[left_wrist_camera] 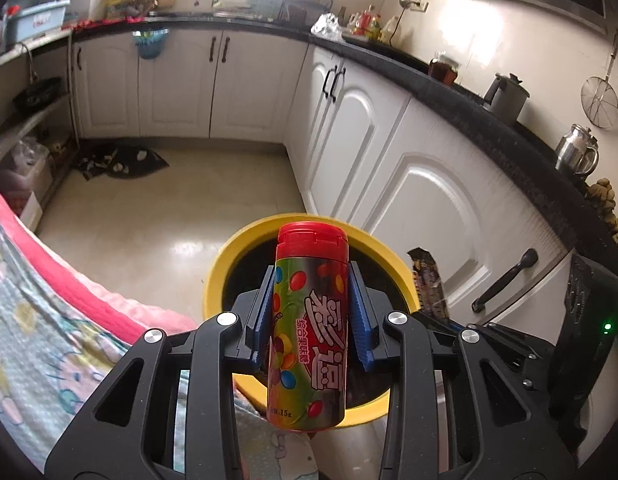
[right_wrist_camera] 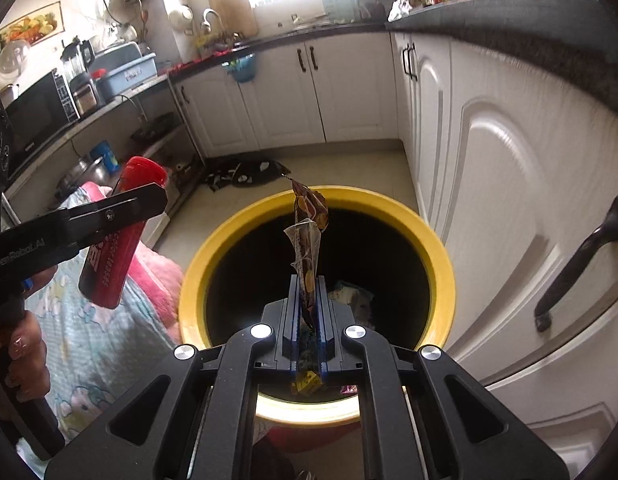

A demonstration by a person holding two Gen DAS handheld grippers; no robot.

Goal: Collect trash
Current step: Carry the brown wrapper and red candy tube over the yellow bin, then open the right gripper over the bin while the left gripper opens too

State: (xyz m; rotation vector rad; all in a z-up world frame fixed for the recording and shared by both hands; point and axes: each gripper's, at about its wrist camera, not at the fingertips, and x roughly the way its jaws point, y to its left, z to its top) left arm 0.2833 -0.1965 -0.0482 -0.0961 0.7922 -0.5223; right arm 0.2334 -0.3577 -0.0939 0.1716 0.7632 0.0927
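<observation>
While the candy bottle [left_wrist_camera: 309, 320] stands clamped between the blue pads [left_wrist_camera: 265, 304] of the left gripper [left_wrist_camera: 311, 280], its red cap points away from the camera and its printed body, covered in coloured sweets, fills the gap between the two fingers. It hangs above the open mouth of the yellow-rimmed trash bin [left_wrist_camera: 245, 248], whose dark inside shows behind it. Seen from the right wrist camera, the same bottle [right_wrist_camera: 117, 232] is tilted, cap uppermost, off to the left of the bin [right_wrist_camera: 433, 240] and over a pink and pale patterned cloth [right_wrist_camera: 93, 332]; a person's hand [right_wrist_camera: 17, 360] grips the handle of the left gripper [right_wrist_camera: 121, 208] there.

The right gripper [right_wrist_camera: 307, 280] is clenched tight on a crumpled brown snack wrapper [right_wrist_camera: 307, 232], which sticks up past the fingertips and dangles a yellow end below them. This wrapper sits over the bin's opening, and a few light scraps of rubbish [right_wrist_camera: 351, 296] lie at the bottom inside. From the left wrist view the wrapper [left_wrist_camera: 427, 280] appears just beside the bin's right edge.

Around the bin, white cabinet doors [left_wrist_camera: 421, 184] with black handles run under a dark countertop [left_wrist_camera: 489, 120]. A dark rag [left_wrist_camera: 121, 162] lies on the pale tiled floor [left_wrist_camera: 169, 220] near the far corner.
</observation>
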